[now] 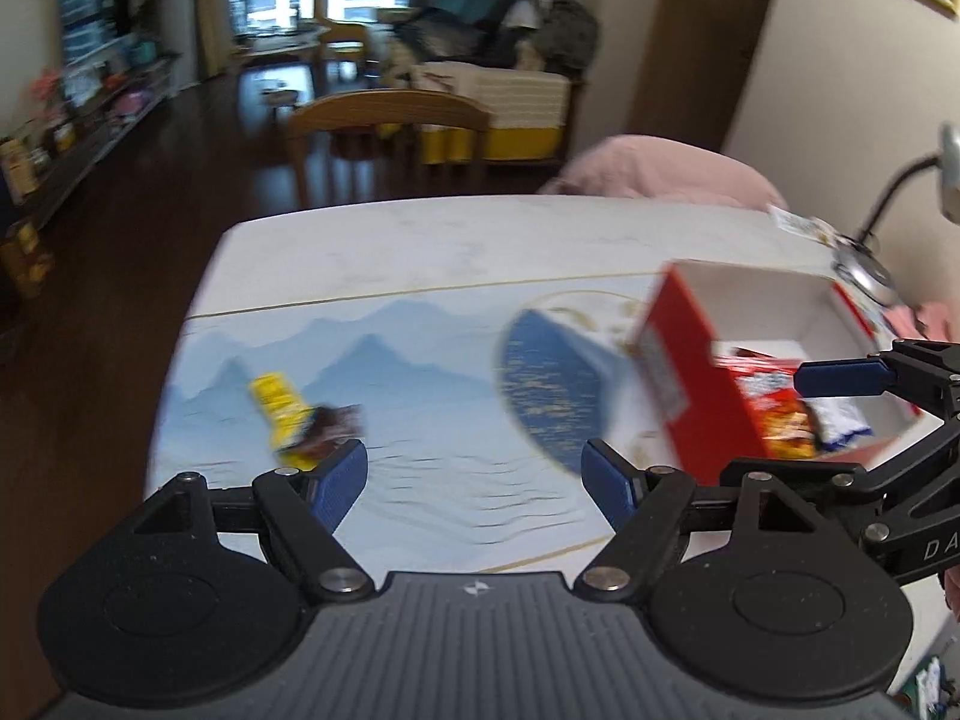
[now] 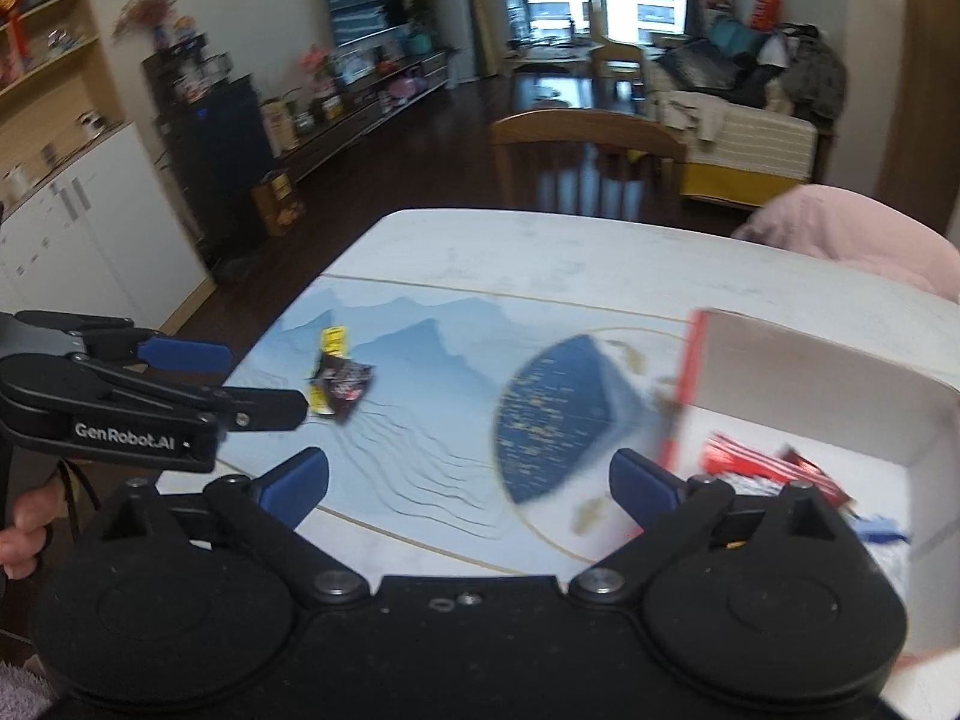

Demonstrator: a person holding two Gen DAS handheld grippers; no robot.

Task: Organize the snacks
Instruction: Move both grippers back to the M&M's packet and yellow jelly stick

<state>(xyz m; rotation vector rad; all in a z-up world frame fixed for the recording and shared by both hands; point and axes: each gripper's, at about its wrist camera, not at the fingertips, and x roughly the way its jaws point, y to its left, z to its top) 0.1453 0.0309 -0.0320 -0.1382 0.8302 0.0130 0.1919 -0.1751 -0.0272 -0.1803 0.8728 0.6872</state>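
A red cardboard box [image 1: 690, 372] with a white inside stands at the right of the table and holds several snack packets [image 1: 774, 408]; it also shows in the right wrist view [image 2: 828, 372] with its packets [image 2: 762, 462]. A yellow packet [image 1: 279, 408] and a dark packet [image 1: 333, 426] lie together on the table's left; they also show in the right wrist view, the yellow packet [image 2: 333, 341] behind the dark packet [image 2: 345, 384]. My left gripper [image 1: 474, 483] is open and empty, above the table just right of these two. My right gripper [image 2: 468, 483] is open and empty, by the box's left wall.
The table [image 1: 456, 240] has a blue mountain print mat [image 2: 420, 360]. A wooden chair [image 1: 390, 132] stands at its far edge. A pink cushion [image 1: 660, 174] sits at the far right. A lamp [image 1: 870, 240] stands behind the box. Cabinets [image 2: 78, 240] are off the left side.
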